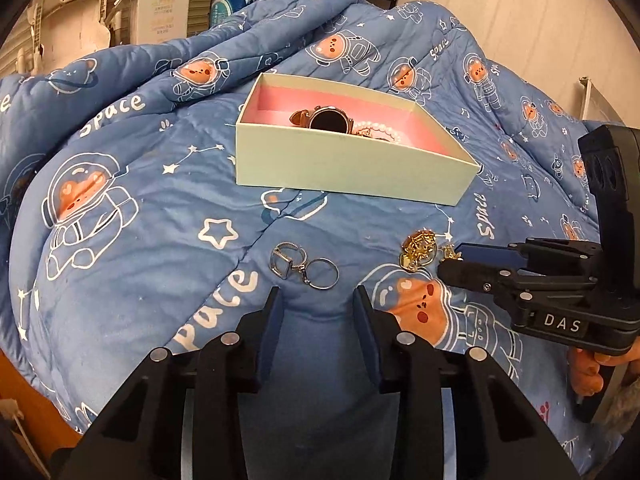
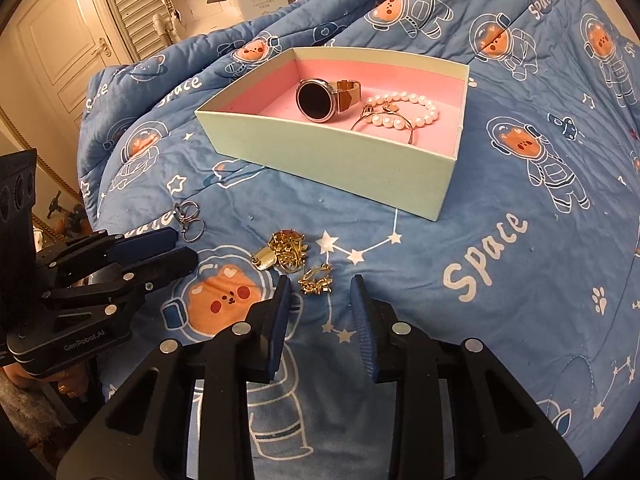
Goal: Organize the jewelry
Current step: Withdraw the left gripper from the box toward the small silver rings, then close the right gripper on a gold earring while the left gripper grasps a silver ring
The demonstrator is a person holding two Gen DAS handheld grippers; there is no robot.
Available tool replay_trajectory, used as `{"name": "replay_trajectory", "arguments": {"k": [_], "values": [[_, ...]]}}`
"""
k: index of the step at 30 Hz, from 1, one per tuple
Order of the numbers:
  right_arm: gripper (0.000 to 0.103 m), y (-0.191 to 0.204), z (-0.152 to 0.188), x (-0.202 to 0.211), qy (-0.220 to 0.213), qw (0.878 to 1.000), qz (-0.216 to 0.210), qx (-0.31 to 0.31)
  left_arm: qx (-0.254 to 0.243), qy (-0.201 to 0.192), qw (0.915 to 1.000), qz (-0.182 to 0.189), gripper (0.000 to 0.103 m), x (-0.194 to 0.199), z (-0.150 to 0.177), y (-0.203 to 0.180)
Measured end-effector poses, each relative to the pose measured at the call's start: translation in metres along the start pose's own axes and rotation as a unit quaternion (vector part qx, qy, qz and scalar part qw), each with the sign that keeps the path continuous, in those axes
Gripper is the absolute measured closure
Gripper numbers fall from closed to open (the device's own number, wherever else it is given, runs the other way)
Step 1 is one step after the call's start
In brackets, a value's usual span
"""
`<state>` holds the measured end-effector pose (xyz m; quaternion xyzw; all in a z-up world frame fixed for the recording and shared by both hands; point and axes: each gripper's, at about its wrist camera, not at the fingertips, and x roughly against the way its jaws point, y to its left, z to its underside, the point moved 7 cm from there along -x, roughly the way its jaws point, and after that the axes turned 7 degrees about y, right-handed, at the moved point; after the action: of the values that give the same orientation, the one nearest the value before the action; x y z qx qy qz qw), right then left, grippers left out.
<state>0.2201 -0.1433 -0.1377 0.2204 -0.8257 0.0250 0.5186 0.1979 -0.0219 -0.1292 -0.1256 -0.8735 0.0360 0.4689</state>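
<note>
Jewelry lay on a blue blanket [image 2: 460,216] with space bears on it. Some of it was already in a pale green box [image 2: 332,160] with a pink inside. In the box sat a round watch [image 2: 316,98] with a dark face, a white pearl bracelet [image 2: 404,114], and a thin gold bangle [image 2: 384,126] that lay partly on the pearls.

More things waited on the blanket in front of the box. A bunch of silver rings [image 1: 302,266] lay just ahead of the left gripper [image 1: 318,300]. Its two fingers were spread apart and held nothing, and the rings sat a little past the tips, not touching them.

Next to the rings was a gold pile [image 2: 282,254] of chains and charms. A small gold piece [image 2: 316,280] lay just beside that pile, close to the right gripper [image 2: 320,290]. The right gripper's fingers were spread apart too, with nothing between them. The small gold piece sat near the left finger tip, just ahead of the gap.

Both grippers were near each other, low over the blanket, with the box well past them.
</note>
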Motion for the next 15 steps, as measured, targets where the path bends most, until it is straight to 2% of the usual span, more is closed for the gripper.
{"name": "replay_trajectory", "arguments": {"k": [5,11,15], "values": [[0.079,0.000,-0.002,-0.003,-0.001,1.000,0.001,-0.002,-0.004,0.000,1.0000,-0.002,0.068,-0.004,-0.007,-0.002],[0.082,-0.001,-0.003,-0.004,-0.001,1.000,0.001,-0.007,-0.003,0.000,1.0000,-0.001,0.068,-0.006,-0.012,-0.006],[0.084,-0.002,-0.002,-0.004,-0.001,1.000,0.000,-0.010,-0.014,-0.001,0.9999,-0.005,0.078,-0.010,-0.015,-0.010]]}}
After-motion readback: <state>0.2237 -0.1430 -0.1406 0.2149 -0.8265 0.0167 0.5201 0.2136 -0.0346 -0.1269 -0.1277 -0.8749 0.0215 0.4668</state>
